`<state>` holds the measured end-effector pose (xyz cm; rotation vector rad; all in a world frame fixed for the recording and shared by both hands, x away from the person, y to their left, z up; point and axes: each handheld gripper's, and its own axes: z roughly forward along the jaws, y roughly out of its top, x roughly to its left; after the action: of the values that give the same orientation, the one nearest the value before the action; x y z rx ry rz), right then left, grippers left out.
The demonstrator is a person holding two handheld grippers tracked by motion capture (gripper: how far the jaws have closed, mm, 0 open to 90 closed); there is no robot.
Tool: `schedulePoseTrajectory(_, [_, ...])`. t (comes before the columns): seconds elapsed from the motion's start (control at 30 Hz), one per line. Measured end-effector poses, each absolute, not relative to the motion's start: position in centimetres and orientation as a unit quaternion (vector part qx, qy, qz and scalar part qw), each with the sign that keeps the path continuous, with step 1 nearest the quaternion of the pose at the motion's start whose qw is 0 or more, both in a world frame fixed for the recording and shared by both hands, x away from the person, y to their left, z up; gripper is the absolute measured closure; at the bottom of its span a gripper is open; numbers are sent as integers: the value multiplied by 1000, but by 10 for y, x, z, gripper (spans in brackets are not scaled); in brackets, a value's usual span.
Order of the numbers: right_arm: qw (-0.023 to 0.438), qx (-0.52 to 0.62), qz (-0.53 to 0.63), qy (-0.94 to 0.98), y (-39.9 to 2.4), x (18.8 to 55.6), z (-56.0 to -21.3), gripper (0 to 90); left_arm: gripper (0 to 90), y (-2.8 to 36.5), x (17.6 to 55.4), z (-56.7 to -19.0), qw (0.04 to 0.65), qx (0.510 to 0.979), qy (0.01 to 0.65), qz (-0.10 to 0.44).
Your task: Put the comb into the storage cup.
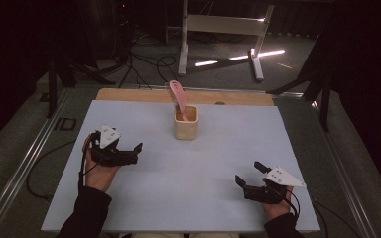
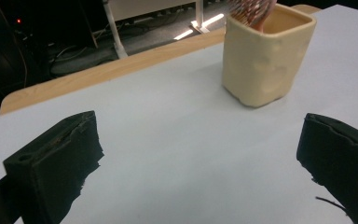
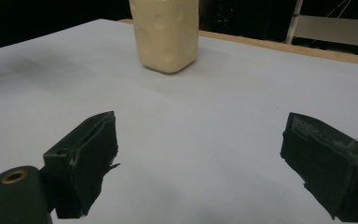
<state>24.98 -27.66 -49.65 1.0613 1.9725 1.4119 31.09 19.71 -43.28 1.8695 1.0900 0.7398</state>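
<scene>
A cream square cup stands upright at the back middle of the pale board, with a pink slotted utensil leaning out of it to the left. My left gripper rests at the board's left, open and empty, pointing right toward the cup. Near the front right edge my right gripper is open too, aimed up and left. In the left gripper view the cup sits ahead on the right, beyond the spread jaws. The right gripper view has the cup far ahead of the gripper.
A wooden table edge runs behind the board. A white metal frame and cables are on the floor beyond. Metal rails flank the table on the left.
</scene>
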Motion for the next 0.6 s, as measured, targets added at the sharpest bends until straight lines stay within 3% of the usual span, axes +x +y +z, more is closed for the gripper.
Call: schedulePoseTrajectory(0.6, [253,392,520,716,-278,247,-494,106,0,228,261,-474,447,726,422,309])
